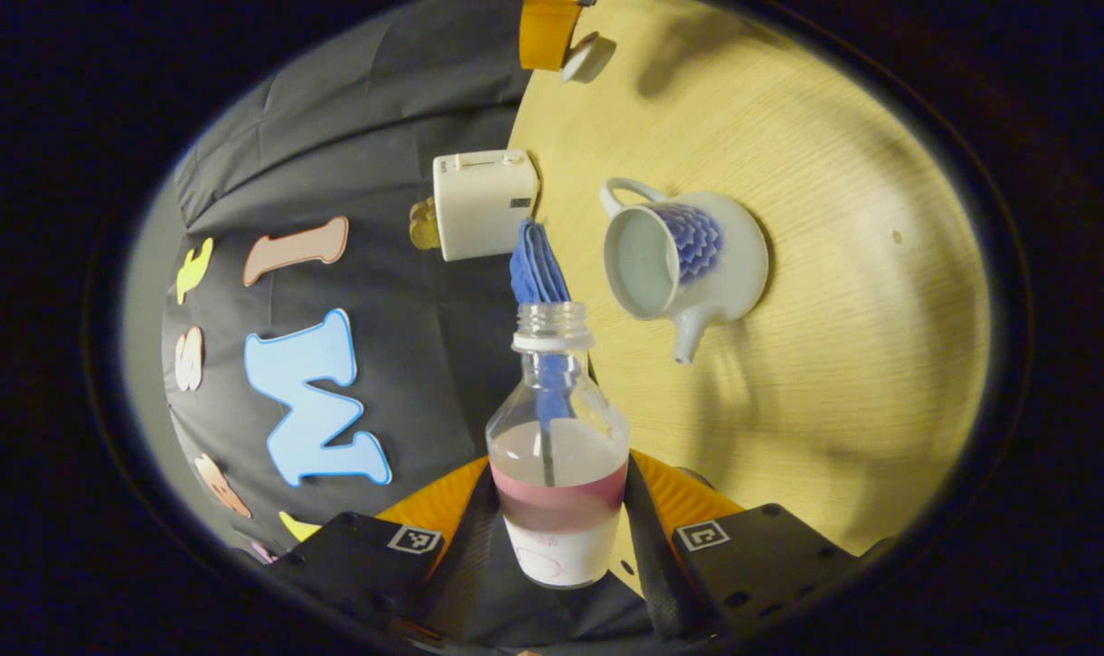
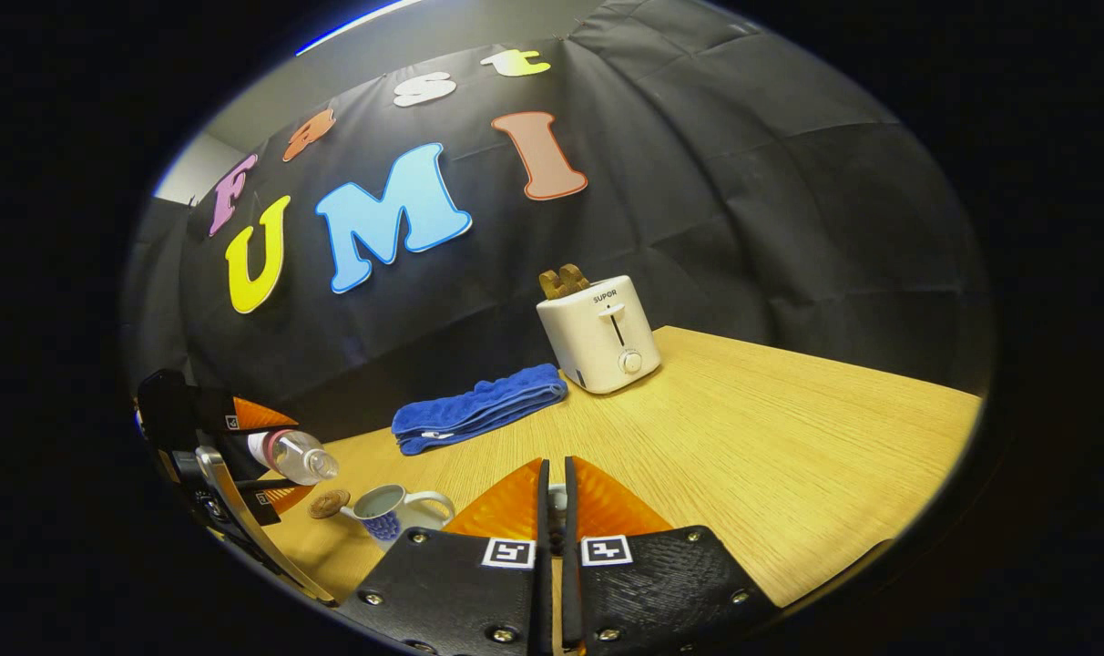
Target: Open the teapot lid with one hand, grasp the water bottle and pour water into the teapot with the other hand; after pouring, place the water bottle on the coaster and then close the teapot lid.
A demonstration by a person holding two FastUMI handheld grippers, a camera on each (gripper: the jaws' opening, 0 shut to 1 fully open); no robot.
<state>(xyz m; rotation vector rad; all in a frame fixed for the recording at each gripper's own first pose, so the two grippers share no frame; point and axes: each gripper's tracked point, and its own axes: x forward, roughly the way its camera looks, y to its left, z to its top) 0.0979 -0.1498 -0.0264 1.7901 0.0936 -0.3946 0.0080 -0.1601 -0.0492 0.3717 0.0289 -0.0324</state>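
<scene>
My left gripper (image 1: 559, 487) is shut on a clear water bottle (image 1: 558, 474) with a pink band, uncapped and partly full. It is tilted with its mouth near the white-and-blue teapot (image 1: 689, 260), which stands open on the table with water inside. In the right gripper view the same bottle (image 2: 295, 454) leans over the teapot (image 2: 390, 512), and a round woven coaster (image 2: 329, 503) lies beside the pot. My right gripper (image 2: 554, 478) is closed on the white teapot lid (image 2: 557, 499), held off to the side and also seen as the lid (image 1: 588, 56) at the table's far end.
A white toaster (image 2: 599, 333) with bread in it stands at the back of the wooden table (image 2: 789, 456). A folded blue towel (image 2: 479, 410) lies left of it. In the left gripper view the toaster (image 1: 484, 202) and towel (image 1: 536, 269) sit just beyond the bottle's mouth.
</scene>
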